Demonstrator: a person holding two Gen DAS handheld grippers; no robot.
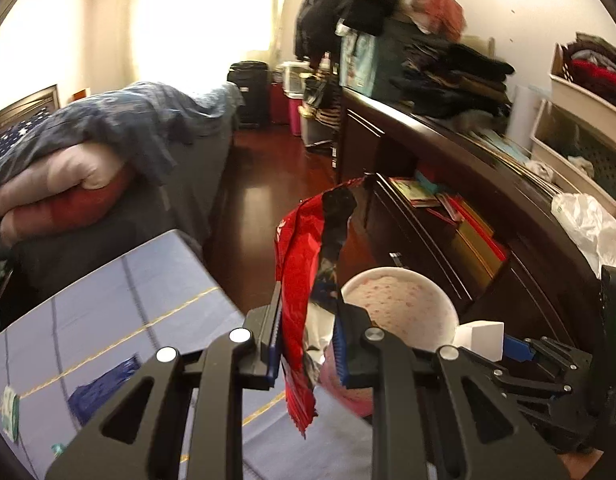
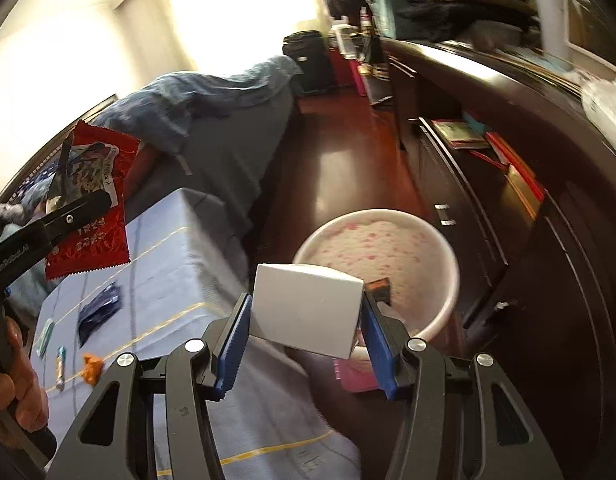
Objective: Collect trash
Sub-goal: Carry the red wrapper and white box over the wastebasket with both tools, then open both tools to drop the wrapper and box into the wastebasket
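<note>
Two grippers are carrying trash toward the round white pink-speckled bin (image 2: 391, 248). Left gripper (image 1: 308, 340) is pinching a crinkly red foil wrapper (image 1: 300, 264), light, limp, likely slippery. Right gripper (image 2: 308, 332) is clamping a stiff white cardboard box (image 2: 308, 308) over the bin's rim. Only the right wrist view is showing the wrapper's printed face and small scraps on the lavender cloth (image 2: 188, 280).

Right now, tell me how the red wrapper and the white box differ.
The red wrapper is thin, crinkled foil hanging limp; the white box is a rigid block with flat faces. The wrapper is printed with a picture and text; the box looks plain. The wrapper is pinched by the left tool; the box sits in the right tool. Both are gripped near the white bin.
</note>
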